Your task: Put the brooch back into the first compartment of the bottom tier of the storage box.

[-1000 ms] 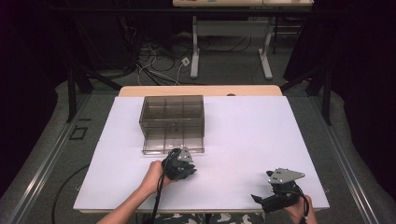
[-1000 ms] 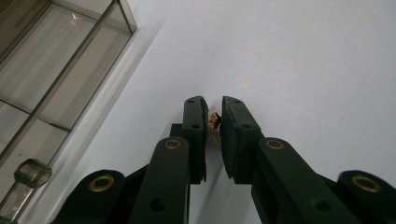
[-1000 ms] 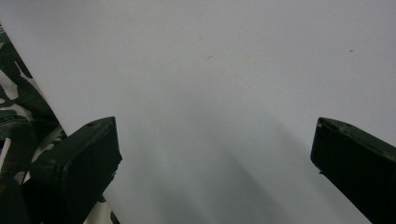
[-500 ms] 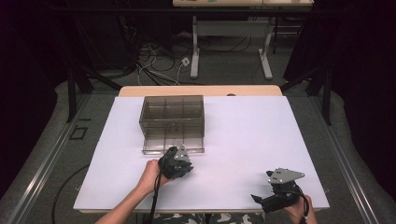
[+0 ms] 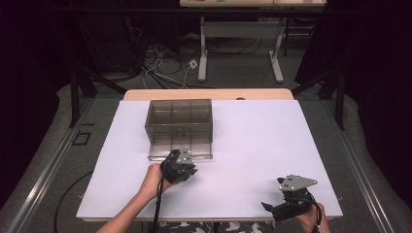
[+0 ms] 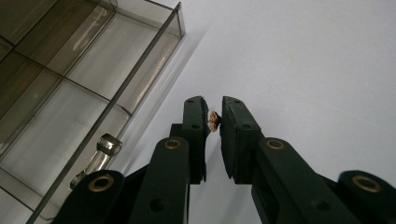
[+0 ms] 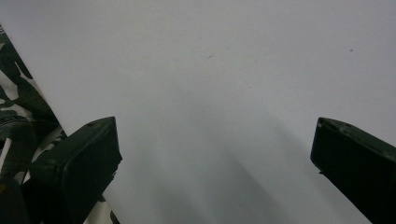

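A smoky clear plastic drawer box stands on the white table, its bottom drawer pulled out, with a metal handle on the drawer front. My left gripper sits just in front of that drawer. In the left gripper view it is shut on a tiny brown object pinched between the jaw tips, beside the drawer's corner. Near the front right edge, my right gripper rests low over the table. In the right gripper view its jaws stand wide apart with nothing between them.
The box sits at the table's back left. A camouflage-patterned garment shows at the table's near edge. Desk legs and cables lie on the floor beyond the table.
My left gripper has shifted slightly toward the drawer box, still pinching the small object. The right gripper has not moved.
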Demonstrator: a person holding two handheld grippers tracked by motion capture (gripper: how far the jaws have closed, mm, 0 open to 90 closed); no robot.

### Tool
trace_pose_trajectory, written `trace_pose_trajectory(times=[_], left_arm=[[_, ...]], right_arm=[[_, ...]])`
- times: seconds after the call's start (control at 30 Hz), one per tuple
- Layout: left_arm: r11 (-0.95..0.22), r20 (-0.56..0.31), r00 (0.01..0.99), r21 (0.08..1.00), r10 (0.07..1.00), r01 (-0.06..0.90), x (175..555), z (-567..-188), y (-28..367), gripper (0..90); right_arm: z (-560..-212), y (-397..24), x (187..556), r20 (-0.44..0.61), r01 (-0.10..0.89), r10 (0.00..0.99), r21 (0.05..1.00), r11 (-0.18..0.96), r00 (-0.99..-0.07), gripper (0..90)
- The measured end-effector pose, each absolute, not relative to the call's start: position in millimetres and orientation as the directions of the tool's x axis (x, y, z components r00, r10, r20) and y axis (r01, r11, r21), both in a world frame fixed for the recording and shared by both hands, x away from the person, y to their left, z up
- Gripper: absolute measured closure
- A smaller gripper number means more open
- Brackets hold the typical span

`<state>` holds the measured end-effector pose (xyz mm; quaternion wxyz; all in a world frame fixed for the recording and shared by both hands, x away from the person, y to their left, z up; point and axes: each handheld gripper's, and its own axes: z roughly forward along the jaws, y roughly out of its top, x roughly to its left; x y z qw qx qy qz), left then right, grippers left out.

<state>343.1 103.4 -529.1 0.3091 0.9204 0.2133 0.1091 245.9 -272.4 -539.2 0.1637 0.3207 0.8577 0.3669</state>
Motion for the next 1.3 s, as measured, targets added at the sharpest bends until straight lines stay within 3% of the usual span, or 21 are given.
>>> trace_pose_trajectory(times=[1.3], left_arm=[[-0.692, 0.117, 0.839, 0.631, 0.532, 0.351, 352, -519, 126, 80.4]], right_arm=[[-539, -273, 246, -0.046, 0.43, 0.671, 0.734, 0.525, -0.74, 0.6]])
